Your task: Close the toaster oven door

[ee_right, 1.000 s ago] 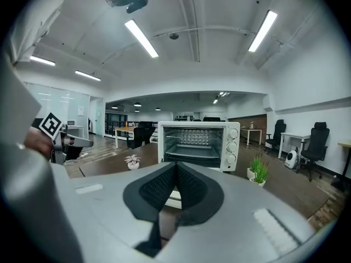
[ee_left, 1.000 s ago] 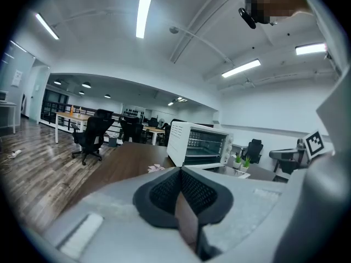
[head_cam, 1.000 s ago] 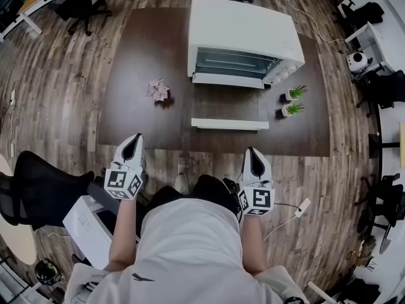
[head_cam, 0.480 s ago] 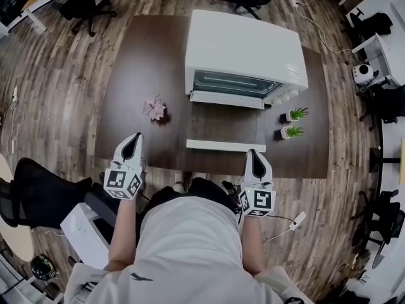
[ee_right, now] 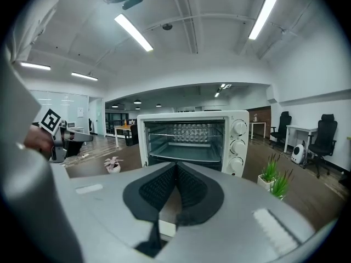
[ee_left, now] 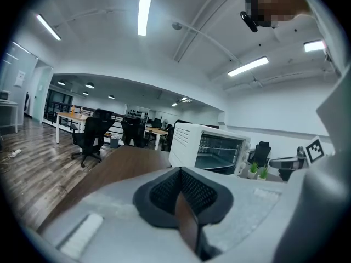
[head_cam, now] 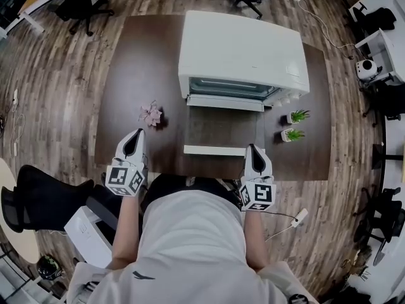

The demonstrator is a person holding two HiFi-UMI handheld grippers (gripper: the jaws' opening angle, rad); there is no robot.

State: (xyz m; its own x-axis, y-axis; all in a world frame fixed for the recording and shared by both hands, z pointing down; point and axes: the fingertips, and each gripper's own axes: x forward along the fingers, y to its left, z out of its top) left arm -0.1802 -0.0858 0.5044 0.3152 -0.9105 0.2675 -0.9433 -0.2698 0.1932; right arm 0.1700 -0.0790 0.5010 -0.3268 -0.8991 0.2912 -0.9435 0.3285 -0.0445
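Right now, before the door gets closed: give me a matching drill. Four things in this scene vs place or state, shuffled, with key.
Things:
1. toaster oven door
2. pink flower
3. potted plants
4. left gripper

Place or state:
a. on the table, right of the oven
b. folded down, open
c. jaws together, holding nothing
d. on the table, left of the oven

Pairs: 1-b, 2-d, 3-a, 4-c.
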